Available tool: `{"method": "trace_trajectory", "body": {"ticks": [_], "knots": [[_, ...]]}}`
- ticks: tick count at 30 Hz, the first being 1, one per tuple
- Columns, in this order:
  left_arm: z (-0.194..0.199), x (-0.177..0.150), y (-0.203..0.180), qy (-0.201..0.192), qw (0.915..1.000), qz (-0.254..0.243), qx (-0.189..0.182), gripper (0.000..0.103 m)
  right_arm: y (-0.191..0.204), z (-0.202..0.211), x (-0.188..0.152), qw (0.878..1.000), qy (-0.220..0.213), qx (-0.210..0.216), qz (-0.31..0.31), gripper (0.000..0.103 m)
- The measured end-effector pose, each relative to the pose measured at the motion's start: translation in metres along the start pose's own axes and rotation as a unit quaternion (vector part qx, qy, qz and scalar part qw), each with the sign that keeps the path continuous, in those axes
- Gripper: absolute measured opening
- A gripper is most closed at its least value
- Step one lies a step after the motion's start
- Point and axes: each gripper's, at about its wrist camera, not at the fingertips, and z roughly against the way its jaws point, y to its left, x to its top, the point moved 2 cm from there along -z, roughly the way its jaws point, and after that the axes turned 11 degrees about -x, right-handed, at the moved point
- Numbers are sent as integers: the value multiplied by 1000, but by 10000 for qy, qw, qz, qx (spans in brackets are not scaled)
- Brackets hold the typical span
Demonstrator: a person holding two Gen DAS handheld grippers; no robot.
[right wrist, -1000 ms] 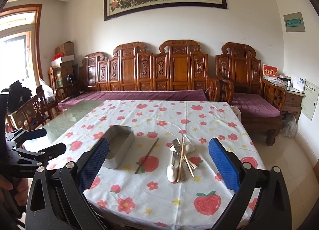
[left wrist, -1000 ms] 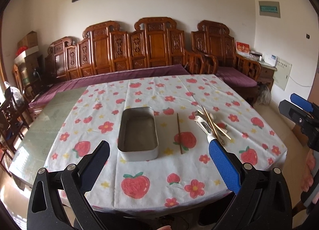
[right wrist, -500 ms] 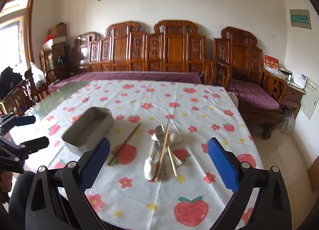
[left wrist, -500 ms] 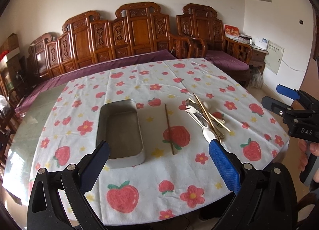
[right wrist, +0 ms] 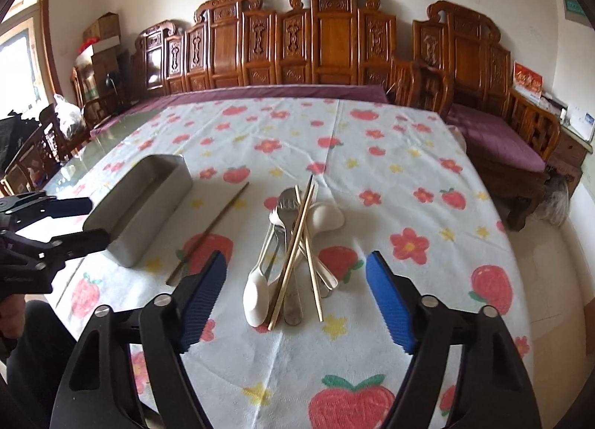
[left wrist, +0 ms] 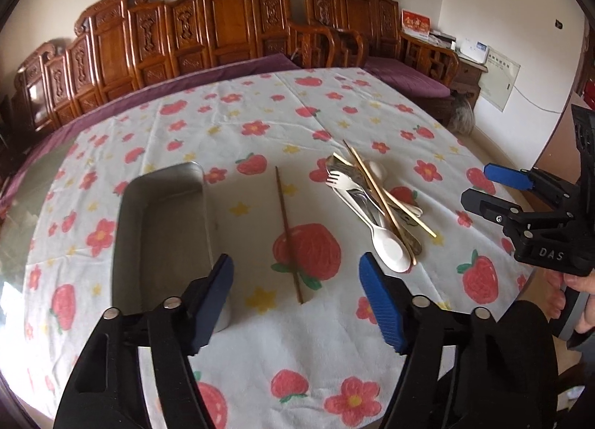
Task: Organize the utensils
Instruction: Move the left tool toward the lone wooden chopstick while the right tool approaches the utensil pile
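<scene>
since the earlier frames both grippers have come down and in toward the table, so the cloth and everything on it now looms larger, and both sets of jaws have just been closing partway with nothing between them. the left gripper (left wrist: 295,297) hangs over the near edge, its blue pads apart and empty, bracketing the near end of the dark chopstick (left wrist: 288,233), which lies alone on the strawberry tablecloth (left wrist: 260,351). the metal tin (left wrist: 163,228) sits at about ten o'clock from that gripper, and nothing shows inside it. the right gripper (right wrist: 295,300) is likewise part-open and holds nothing, aimed at the utensil pile (right wrist: 293,250) dead ahead at twelve o'clock: white spoons, a white fork, metal cutlery and pale chopsticks crossed over one another. from the left wrist view the same pile lies at about one o'clock, well apart from the tin, with the lone chopstick between them.

as a judgement, the sorting has hardly begun: no utensil is in the tin, none is gripped, and the whole pile plus the single chopstick remain to be moved. the tangle will likely need picking apart one piece at a time.
</scene>
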Motion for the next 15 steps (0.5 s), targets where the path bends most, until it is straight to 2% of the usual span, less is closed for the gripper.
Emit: {"method": "trace_trajectory", "body": {"ticks": [8, 10, 14, 15], "knots": [[-62, 5, 10, 390, 9990, 198, -112, 50, 0, -29, -17, 9993, 344, 166, -18, 60], [-76, 6, 11, 479, 9984, 242, -164, 44, 0, -34, -21, 9990, 411, 179, -17, 59], [-96, 11, 16, 538, 9975, 377, -252, 41, -4, -38, -25, 9984, 510, 234, -89, 58], [-102, 13, 19, 549, 9974, 400, -232, 38, -5, -39, -26, 9983, 525, 230, -96, 58]]}}
